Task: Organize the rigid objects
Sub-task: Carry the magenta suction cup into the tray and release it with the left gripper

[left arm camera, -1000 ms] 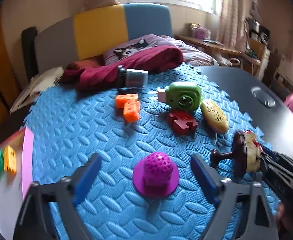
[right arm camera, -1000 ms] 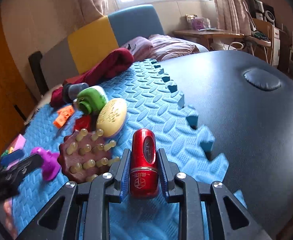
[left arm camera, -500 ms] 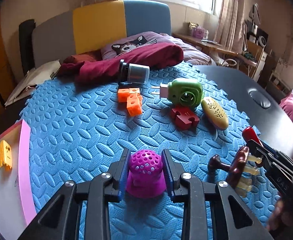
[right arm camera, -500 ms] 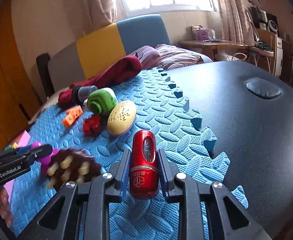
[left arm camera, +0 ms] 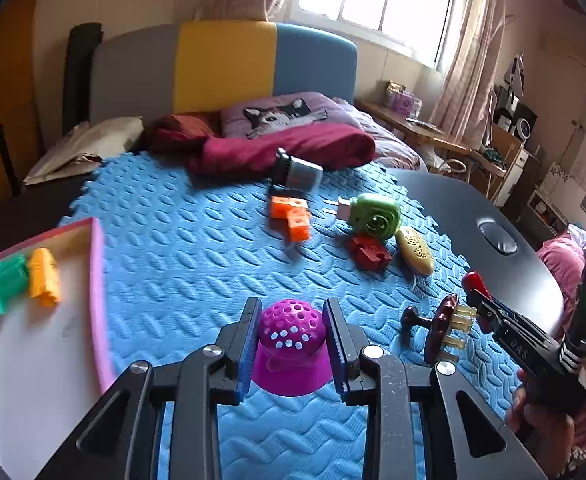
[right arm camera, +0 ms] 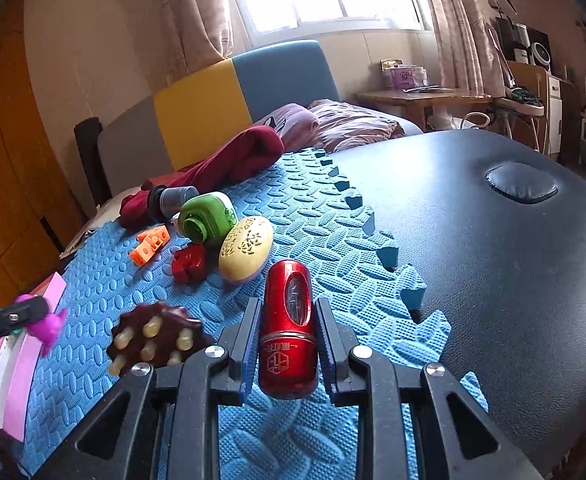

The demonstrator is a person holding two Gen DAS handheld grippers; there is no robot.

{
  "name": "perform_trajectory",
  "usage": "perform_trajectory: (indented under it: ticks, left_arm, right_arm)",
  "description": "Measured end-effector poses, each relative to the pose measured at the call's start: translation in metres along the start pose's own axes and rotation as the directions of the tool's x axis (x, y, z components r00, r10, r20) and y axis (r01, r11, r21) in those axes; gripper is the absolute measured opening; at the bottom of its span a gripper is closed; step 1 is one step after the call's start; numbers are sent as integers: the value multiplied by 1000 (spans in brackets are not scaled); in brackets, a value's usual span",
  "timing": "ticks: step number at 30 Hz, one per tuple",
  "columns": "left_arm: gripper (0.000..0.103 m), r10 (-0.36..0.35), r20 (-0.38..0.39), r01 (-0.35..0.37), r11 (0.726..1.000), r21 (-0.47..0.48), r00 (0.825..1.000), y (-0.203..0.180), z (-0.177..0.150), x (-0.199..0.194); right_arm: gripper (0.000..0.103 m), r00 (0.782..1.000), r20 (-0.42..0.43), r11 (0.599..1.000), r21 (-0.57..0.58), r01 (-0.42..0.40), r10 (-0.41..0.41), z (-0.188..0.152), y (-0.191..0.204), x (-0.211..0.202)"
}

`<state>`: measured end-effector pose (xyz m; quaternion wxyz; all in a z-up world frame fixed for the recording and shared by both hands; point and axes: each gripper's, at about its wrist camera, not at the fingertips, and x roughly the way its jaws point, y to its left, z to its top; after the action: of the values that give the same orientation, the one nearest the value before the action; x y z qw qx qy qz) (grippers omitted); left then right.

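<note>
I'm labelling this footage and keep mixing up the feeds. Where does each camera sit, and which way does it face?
Left wrist: on the left gripper, facing the blue mat; its fingers clamp a purple perforated toy; pink-rimmed tray left.
Right wrist: on the right gripper, looking across the mat at the black table; it holds a red cylinder.
Shared: brown massager, green toy.

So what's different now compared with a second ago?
The left claw has closed on the purple perforated toy, which sat loose between its open fingers, and lifted it toward the pink tray. The right claw stayed clamped on the red cylinder, and the toys on the blue mat stayed put.
</note>
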<state>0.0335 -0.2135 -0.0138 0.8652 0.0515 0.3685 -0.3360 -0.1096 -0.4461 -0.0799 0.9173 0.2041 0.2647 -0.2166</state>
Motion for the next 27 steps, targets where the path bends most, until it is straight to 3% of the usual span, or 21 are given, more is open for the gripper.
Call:
perform_trajectory:
  ticks: [6,13,20,27]
  left_arm:
    - [32,52,26,-50,997,-56,998,39,-5,-34]
    - [32,172,29,-167,977,-131,985,104,-15,-63]
    - [32,269,-26,-268,935,-233,963,172,-26,-63]
    - [32,312,-108,-330,889,-317,944,222,-36,-52]
  right_arm:
    - [25,1000,17,1000,2,22,-22,2,-2,-17]
    - [25,998,67,1000,15,-11,10,15,13,-42]
    - [25,986,78,987,-67,-145,150,24,78,-61]
    - [25,951,-16,941,-141,-308,309,14,156,-53]
